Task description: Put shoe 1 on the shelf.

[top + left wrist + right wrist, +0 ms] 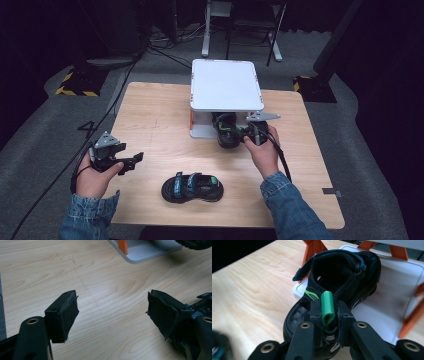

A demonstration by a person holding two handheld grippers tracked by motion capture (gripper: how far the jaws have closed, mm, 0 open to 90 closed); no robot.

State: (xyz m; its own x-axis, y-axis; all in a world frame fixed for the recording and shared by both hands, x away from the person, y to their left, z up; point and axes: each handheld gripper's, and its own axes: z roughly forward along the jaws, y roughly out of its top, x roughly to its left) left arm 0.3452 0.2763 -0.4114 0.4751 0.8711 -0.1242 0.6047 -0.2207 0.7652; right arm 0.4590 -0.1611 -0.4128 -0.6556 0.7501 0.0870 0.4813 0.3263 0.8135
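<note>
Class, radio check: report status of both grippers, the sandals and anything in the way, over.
Right gripper shut on green heel loop of sandal at rack's lower shelf. Left gripper open, over bare table. Second sandal lies near. Nothing blocking.

Your left gripper (131, 161) rests low over the table, jaws wide apart. Your right gripper (243, 136) reaches forward, jaws clamped tight, denim-sleeved forearm (290, 205) extended.
</note>
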